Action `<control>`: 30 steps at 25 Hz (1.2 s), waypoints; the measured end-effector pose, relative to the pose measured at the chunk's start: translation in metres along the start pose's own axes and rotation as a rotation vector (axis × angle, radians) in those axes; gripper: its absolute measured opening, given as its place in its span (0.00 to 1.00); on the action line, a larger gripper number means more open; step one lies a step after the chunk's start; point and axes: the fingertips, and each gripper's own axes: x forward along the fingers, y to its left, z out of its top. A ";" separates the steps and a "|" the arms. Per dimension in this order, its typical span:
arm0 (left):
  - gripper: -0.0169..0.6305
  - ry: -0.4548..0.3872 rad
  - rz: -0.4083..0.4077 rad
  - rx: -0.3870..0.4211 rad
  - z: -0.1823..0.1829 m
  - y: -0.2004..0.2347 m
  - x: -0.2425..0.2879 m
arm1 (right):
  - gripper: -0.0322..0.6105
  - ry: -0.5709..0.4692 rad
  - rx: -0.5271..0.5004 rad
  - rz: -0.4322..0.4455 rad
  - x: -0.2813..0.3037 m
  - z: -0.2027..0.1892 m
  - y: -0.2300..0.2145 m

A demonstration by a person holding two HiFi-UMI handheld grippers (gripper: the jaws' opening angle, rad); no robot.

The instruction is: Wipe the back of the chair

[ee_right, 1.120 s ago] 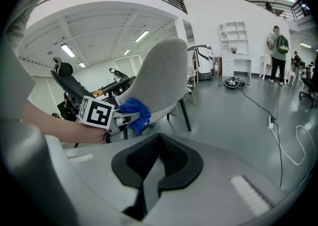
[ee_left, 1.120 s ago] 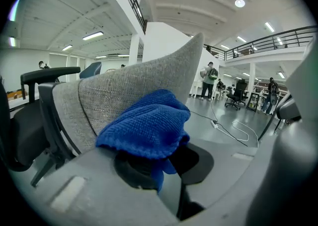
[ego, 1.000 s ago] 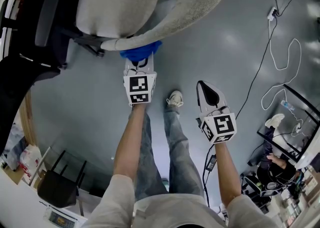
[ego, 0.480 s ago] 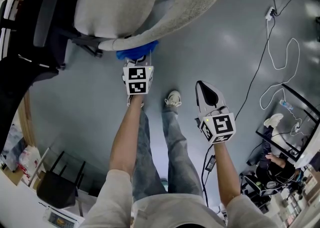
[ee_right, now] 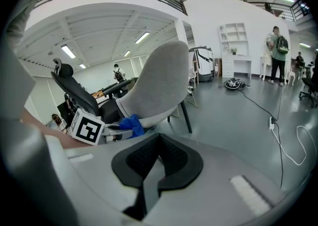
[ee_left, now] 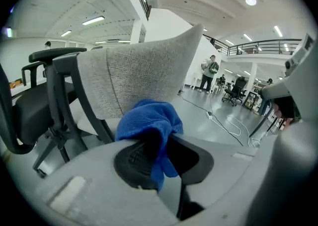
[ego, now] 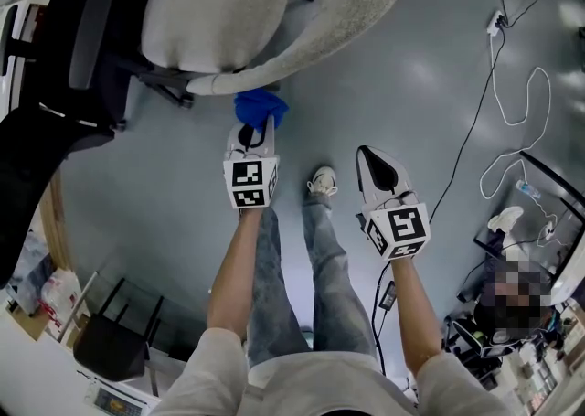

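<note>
The grey fabric chair back [ego: 366, 3] curves across the top of the head view, above its seat [ego: 219, 3]; it also fills the left gripper view as the chair back [ee_left: 134, 81] and stands mid-frame in the right gripper view as the chair back [ee_right: 159, 78]. My left gripper [ego: 256, 126] is shut on a crumpled blue cloth [ego: 259, 105], held just below and apart from the chair's rim. The cloth [ee_left: 149, 125] bulges out between the jaws. My right gripper [ego: 373, 160] hangs lower right, shut and holding nothing, and sees the blue cloth [ee_right: 131, 123] from the side.
A black office chair [ego: 82, 48] stands to the left of the grey one. White cables [ego: 512, 103] trail over the grey floor at right. A person's legs and shoe [ego: 320, 181] are below the grippers. A desk with clutter [ego: 530, 277] sits at lower right.
My left gripper has pulled the blue cloth back from under the chair's rim toward me; the cloth was touching the back edge and now hangs apart. The right gripper has barely moved.
</note>
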 end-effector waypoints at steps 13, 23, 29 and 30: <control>0.12 -0.075 -0.030 -0.012 0.021 -0.018 -0.084 | 0.05 -0.025 0.004 -0.012 0.013 0.010 0.008; 0.12 -0.082 -0.033 0.027 0.050 -0.021 -0.129 | 0.05 -0.095 0.001 -0.009 0.005 0.034 0.020; 0.12 -0.094 -0.026 0.037 0.087 -0.036 -0.171 | 0.05 -0.107 0.003 -0.020 -0.034 0.062 0.034; 0.12 -0.099 -0.024 0.038 0.096 -0.040 -0.180 | 0.05 -0.113 0.004 -0.023 -0.045 0.070 0.036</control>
